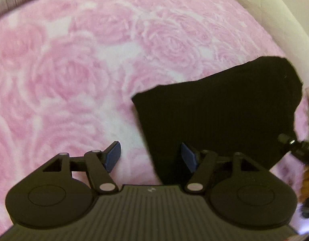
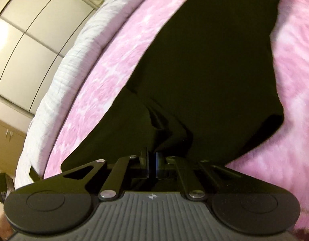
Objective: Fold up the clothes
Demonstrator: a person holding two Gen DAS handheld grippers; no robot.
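Observation:
A black garment (image 1: 220,108) lies on a pink rose-patterned blanket (image 1: 74,70), at the right of the left wrist view. My left gripper (image 1: 150,156) is open and empty, its blue-padded fingers straddling the garment's left edge just above the blanket. In the right wrist view the same black garment (image 2: 204,64) stretches away across the blanket (image 2: 114,64). My right gripper (image 2: 152,160) is shut on a bunched near edge of the garment. Part of the right gripper (image 1: 294,144) shows at the right edge of the left wrist view.
A white quilted bed cover (image 2: 70,64) runs along the blanket's left side. Beyond it stand cream wardrobe doors (image 2: 30,20) and a wooden cabinet (image 2: 8,136). A white padded edge (image 1: 274,20) borders the blanket at the upper right.

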